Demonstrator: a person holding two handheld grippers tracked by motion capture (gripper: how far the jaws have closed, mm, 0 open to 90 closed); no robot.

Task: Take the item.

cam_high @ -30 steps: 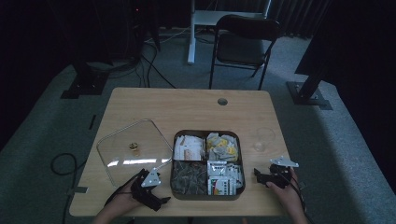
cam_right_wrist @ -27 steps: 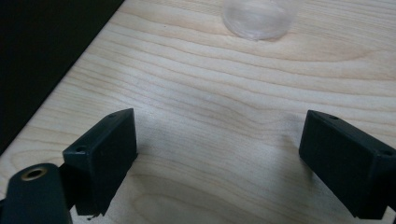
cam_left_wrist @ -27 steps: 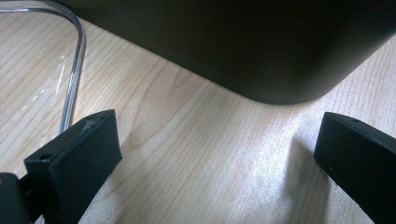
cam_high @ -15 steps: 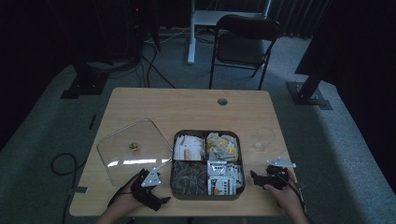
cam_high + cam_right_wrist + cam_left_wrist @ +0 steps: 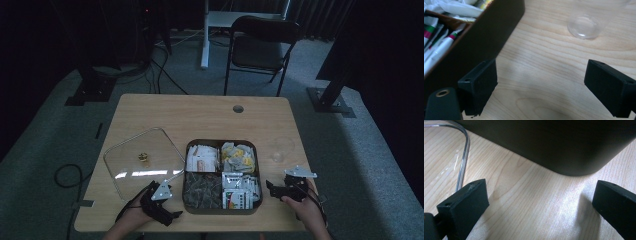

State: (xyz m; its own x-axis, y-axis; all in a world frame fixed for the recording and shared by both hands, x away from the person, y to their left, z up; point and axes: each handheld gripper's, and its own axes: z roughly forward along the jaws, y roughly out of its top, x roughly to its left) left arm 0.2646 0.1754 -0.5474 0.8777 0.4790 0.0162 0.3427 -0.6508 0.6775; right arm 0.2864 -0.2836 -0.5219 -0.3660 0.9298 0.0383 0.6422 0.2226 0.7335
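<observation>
1. High view: a wooden table (image 5: 200, 117) holds a dark box (image 5: 222, 176) with four parts inside.
2. That box sits near the front of the table, a little right of the middle.
3. Its far left part has white packets (image 5: 201, 158). Its far right part has yellow and white packets (image 5: 238, 156).
4. Its near left part has dark grey packets (image 5: 202, 186). Its near right part has white packets with green and red marks (image 5: 240, 188).
5. A clear lid (image 5: 144, 161) lies flat on the table, just to the left of the box. It has a small gold knob (image 5: 144, 159) in the middle.
6. A small clear cup (image 5: 281, 148) stands on the table to the right of the box, near its far corner.
7. Left gripper (image 5: 170, 215) rests low on the table at the near left corner of the box. A hand (image 5: 131, 216) holds it from behind.
8. In the left gripper view, the two black jaws stand wide apart with bare wood between them. They hold nothing. The dark wall of the box is just ahead, and the edge of the lid shows at the left.
9. Right gripper (image 5: 270, 188) sits just right of the box, and a hand (image 5: 304, 207) holds it.
10. In the right gripper view, its jaws are also spread wide and hold nothing. The box wall is beside the left jaw, and the cup stands farther off.
</observation>
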